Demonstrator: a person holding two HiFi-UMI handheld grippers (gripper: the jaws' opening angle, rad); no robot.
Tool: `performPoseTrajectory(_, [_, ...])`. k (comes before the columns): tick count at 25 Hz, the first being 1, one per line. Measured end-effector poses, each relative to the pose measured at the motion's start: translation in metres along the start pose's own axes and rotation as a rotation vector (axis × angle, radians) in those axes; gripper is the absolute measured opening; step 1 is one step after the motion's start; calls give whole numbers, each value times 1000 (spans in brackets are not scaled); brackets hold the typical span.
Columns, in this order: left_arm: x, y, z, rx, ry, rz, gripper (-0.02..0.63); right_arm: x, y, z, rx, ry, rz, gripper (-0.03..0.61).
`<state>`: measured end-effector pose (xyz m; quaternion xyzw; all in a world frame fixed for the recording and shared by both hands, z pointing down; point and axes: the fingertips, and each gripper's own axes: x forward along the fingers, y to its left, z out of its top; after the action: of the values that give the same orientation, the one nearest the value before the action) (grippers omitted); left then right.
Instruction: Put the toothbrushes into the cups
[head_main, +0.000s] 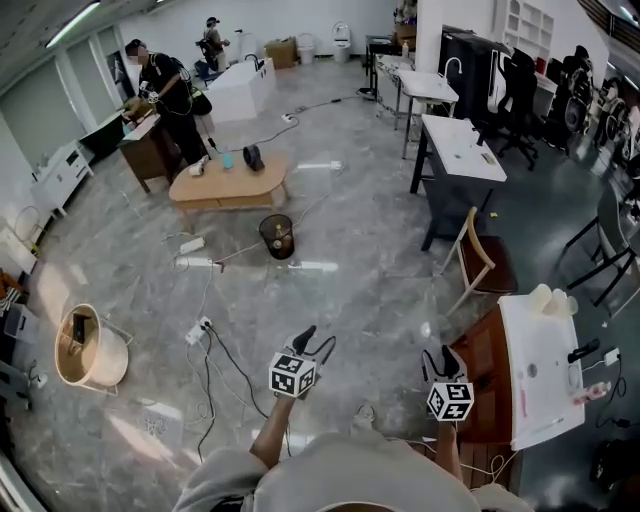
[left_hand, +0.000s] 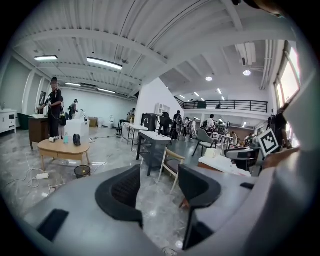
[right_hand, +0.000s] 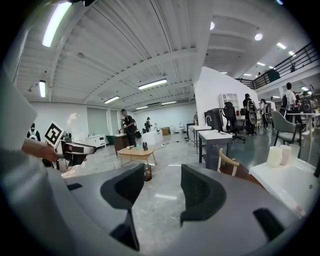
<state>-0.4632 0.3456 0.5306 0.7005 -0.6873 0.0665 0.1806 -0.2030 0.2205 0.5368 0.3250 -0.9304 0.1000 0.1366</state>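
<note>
Both my grippers hang over bare floor in the lower middle of the head view, and neither holds anything. My left gripper (head_main: 317, 342) sits left of centre with its marker cube towards me. In the left gripper view its jaws (left_hand: 160, 187) stand well apart, with only grey floor and a chair (left_hand: 169, 162) showing through the gap. My right gripper (head_main: 441, 357) is to the right of it, close to the corner of the white table (head_main: 550, 415). In the right gripper view its jaws (right_hand: 162, 192) are also wide apart, with nothing but floor between them.

The cups (head_main: 553, 300) are two pale ones standing side by side at the far end of the white table, in the right of the head view. The right gripper view has them at its right edge (right_hand: 278, 156). Some small items (head_main: 590, 375) lie along the table's right side, a dark one and a pinkish one among them. They are too small for me to say which are the toothbrushes. Both grippers are well apart from the cups and from those items.

Further up the head view a dark bin (head_main: 277, 236) stands on the floor. Beyond it is a low wooden table (head_main: 230, 188), and a person (head_main: 165, 90) stands in the upper left.
</note>
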Motion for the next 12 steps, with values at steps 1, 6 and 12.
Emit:
performPoseTrajectory(1, [13, 2, 8, 0, -2, 2, 236, 10, -10, 6, 2, -1, 0, 213])
performPoseTrajectory(6, [82, 3, 41, 7, -13, 10, 236, 57, -67, 27, 17, -8, 3, 213])
performPoseTrajectory(12, [141, 8, 56, 8, 1, 11, 236, 103, -112, 42, 19, -1, 7, 213])
